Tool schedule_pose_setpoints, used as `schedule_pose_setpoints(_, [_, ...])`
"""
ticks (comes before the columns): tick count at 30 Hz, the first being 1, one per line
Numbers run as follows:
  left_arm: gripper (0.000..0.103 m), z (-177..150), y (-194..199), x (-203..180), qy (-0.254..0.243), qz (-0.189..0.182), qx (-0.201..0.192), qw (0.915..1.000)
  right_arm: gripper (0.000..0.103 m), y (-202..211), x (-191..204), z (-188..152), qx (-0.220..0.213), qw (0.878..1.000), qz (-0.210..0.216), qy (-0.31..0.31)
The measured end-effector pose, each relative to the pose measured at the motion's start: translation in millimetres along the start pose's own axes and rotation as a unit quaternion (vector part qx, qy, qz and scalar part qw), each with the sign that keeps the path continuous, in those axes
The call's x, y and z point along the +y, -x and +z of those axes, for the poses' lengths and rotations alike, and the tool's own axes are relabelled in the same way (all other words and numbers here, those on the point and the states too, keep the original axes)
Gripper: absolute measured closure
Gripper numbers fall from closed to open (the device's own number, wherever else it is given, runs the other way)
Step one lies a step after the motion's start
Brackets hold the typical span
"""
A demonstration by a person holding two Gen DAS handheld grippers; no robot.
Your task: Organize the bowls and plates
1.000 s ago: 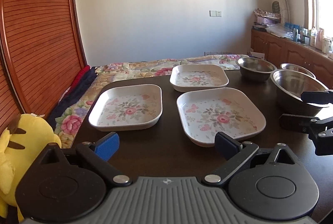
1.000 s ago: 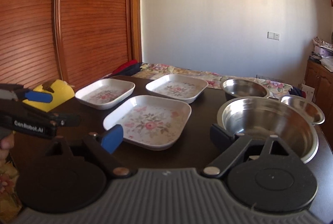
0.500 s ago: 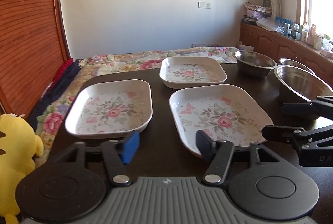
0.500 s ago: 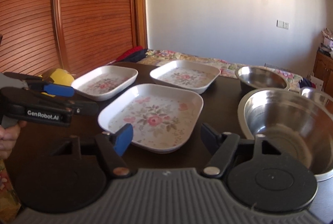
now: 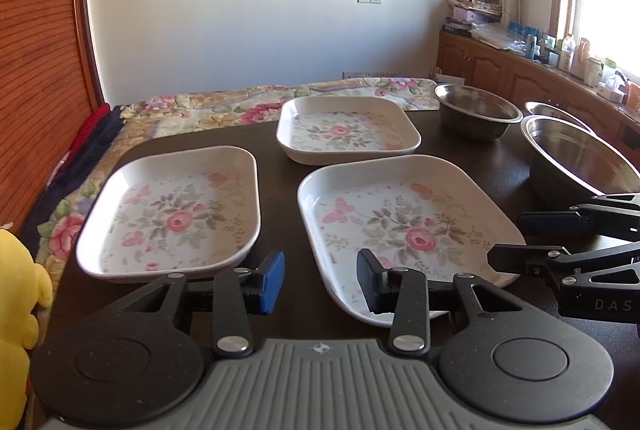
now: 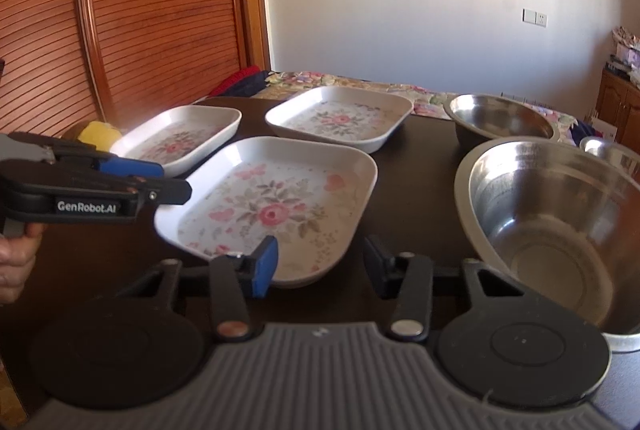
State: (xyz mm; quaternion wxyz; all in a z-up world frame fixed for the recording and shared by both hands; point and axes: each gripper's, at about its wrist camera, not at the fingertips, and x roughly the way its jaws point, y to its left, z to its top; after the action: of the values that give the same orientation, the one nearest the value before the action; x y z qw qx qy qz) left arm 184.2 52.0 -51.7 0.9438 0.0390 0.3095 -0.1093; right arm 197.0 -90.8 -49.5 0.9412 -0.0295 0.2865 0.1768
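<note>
Both my hand-held grippers, left hand-held gripper and right hand-held gripper, just narrowing, empty, flanking the near floral plate on the desk, likely to stack it.

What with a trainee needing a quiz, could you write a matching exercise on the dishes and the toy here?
Things:
1. yellow plush toy
2. largest steel bowl
3. far floral plate

Places:
a. near right of the table
b. middle of the table's far edge
c. off the table's left edge

Pairs: 1-c, 2-a, 3-b
</note>
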Motion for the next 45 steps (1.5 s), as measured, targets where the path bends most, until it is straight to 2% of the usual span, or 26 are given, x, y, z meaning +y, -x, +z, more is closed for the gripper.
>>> schedule_pose_setpoints(22, [0.079,1,-18,-1,-0.003,-0.001,0.015,0.9999,0.067,-23,-5,6,0.020,0.999,0.012,-0.037])
schedule_pose_setpoints(27, [0.079,-2,-7,-6,-0.009,0.002,0.011,0.9999,0.071,-20,-5,4,0.015,0.999,0.008,-0.036])
schedule_pose_setpoints(33, [0.079,-6,8,-6,-0.001,0.000,0.005,1.0000,0.073,-10,-9,2,0.007,0.998,0.025,-0.048])
schedule_pose_setpoints(45, [0.079,-23,50,-18,0.005,0.002,-0.008,1.0000,0.074,23,3,-6,-0.020,0.999,0.032,-0.035])
